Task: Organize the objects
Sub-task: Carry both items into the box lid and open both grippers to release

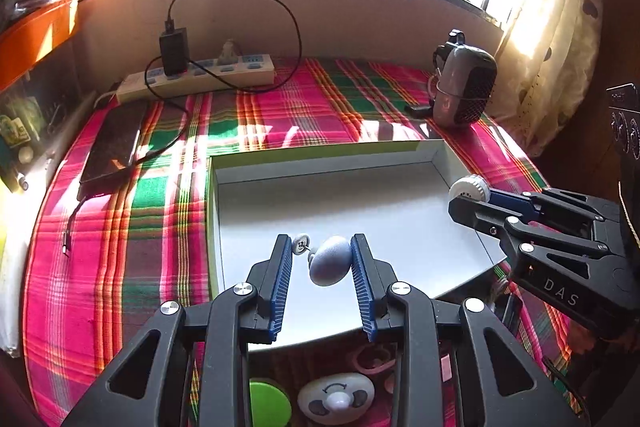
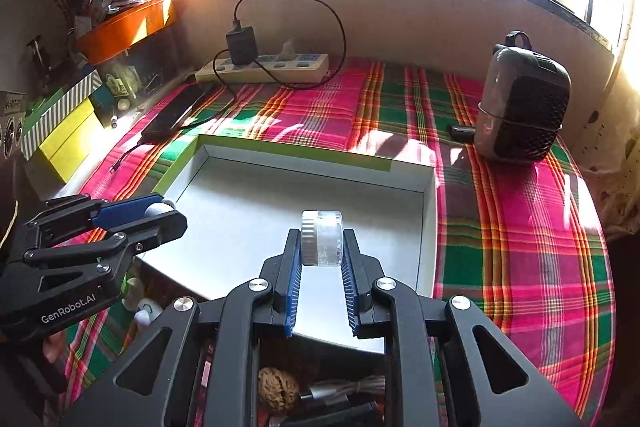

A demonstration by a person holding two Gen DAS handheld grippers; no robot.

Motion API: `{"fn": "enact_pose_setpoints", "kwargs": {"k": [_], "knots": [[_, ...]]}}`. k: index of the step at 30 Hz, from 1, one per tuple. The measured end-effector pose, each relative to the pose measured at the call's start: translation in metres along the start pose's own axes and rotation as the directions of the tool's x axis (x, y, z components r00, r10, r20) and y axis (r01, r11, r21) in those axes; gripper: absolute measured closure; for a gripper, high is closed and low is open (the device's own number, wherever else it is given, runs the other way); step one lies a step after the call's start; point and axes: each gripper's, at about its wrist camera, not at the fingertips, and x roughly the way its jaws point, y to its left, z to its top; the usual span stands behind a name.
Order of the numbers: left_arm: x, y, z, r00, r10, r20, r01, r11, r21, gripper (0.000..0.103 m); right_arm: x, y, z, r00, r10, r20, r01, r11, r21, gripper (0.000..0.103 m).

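A shallow white box with a green rim point(image 1: 280, 157) point(image 2: 296, 149) lies on the plaid cloth. My left gripper point(image 1: 322, 253) point(image 2: 166, 211) is over its near left part, shut on a pale bluish egg-shaped object point(image 1: 330, 261) with a small white wheel-like piece point(image 1: 301, 245) on a pin beside it. My right gripper point(image 2: 322, 241) point(image 1: 466, 193) is over the box's near right part, shut on a small clear round jar with a ribbed white lid point(image 2: 322, 237) point(image 1: 468, 187).
A white power strip with a black charger point(image 1: 200, 75) point(image 2: 264, 67) lies at the back. A dark power bank point(image 1: 112, 143) lies left, a dark speaker point(image 1: 466, 87) point(image 2: 520, 103) right. A walnut point(image 2: 278, 389), a green disc point(image 1: 268, 403) and a white round toy point(image 1: 336, 399) lie below the grippers.
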Motion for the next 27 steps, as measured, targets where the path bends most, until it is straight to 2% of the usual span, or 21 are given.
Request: {"fn": "enact_pose_setpoints", "kwargs": {"k": [12, 27], "knots": [[0.058, 0.014, 0.031, 0.997, 0.044, -0.070, -0.044, 0.999, -0.004, 0.075, 0.056, 0.000, 0.025, 0.997, -0.013, -0.076, 0.013, 1.000, -0.003, 0.083], [0.077, 0.016, 0.035, 0.990, 0.075, -0.117, -0.074, 0.997, 0.011, 0.075, 0.080, -0.003, 0.029, 0.992, -0.034, -0.118, 0.034, 0.999, -0.006, 0.083]]}}
